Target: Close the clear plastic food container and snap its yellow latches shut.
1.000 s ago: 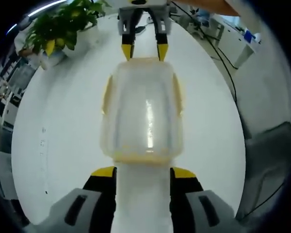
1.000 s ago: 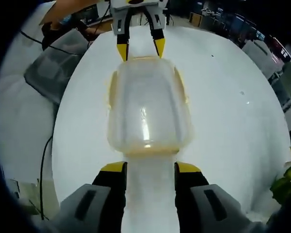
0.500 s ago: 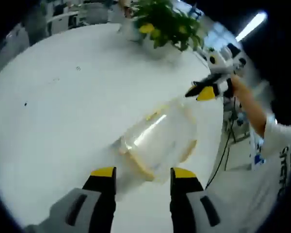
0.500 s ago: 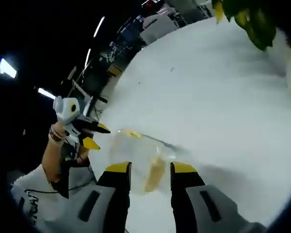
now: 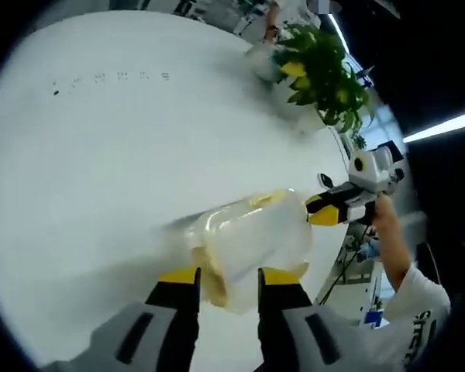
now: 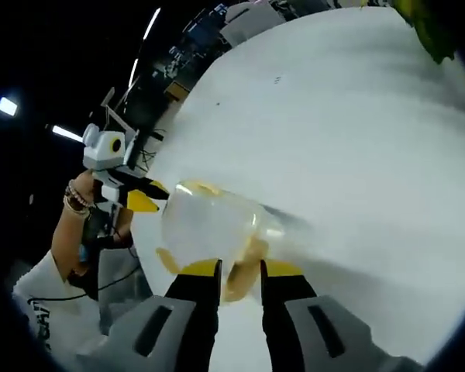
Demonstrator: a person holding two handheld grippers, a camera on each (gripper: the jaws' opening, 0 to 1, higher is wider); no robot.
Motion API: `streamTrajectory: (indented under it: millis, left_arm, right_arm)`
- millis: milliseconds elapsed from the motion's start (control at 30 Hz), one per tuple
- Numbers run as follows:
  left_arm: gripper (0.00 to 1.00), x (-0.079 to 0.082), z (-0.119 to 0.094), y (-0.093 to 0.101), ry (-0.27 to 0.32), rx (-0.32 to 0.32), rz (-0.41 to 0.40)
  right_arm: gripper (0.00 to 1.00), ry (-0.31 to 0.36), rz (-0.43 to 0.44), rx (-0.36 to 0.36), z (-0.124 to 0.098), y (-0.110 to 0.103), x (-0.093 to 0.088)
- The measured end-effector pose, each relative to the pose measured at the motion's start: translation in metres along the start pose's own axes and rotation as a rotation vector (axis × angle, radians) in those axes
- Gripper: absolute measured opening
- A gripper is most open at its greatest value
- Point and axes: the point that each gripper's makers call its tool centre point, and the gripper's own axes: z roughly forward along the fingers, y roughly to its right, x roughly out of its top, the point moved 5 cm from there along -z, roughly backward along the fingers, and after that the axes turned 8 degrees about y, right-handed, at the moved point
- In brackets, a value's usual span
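Observation:
The clear plastic container (image 5: 256, 236) with yellow latches lies lengthwise between my two grippers, tilted over the white table (image 5: 101, 155). My left gripper (image 5: 229, 277) has its jaws narrowed onto the near end, with the yellow latch (image 5: 215, 284) between them. At the far end, the right gripper (image 5: 323, 211) meets the container with its yellow tips close together. In the right gripper view, my right gripper (image 6: 242, 270) pinches the near yellow latch (image 6: 242, 273) of the container (image 6: 209, 225). The left gripper (image 6: 146, 198) touches its far end.
A potted green plant (image 5: 322, 74) stands at the table's far edge. A person's hand (image 5: 387, 225) and white sleeve hold the right gripper off the table's rim. A wrist with a bracelet (image 6: 74, 205) holds the left one. The white table (image 6: 356, 116) stretches wide beyond the container.
Both views have swung and rolled. The jaws of both grippers have narrowed onto the container's ends, which now reach between them; a second ago they stood wide, short of the container lying flat.

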Motion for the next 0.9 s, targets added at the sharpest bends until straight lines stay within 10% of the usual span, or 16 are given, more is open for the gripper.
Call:
streamTrajectory:
  millis: [900]
  left_arm:
    - [0.14,-0.012,0.003,-0.009,-0.048,0.056,0.012]
  right_arm:
    - [0.18,-0.012,0.039,0.010,0.008,-0.002,0.001]
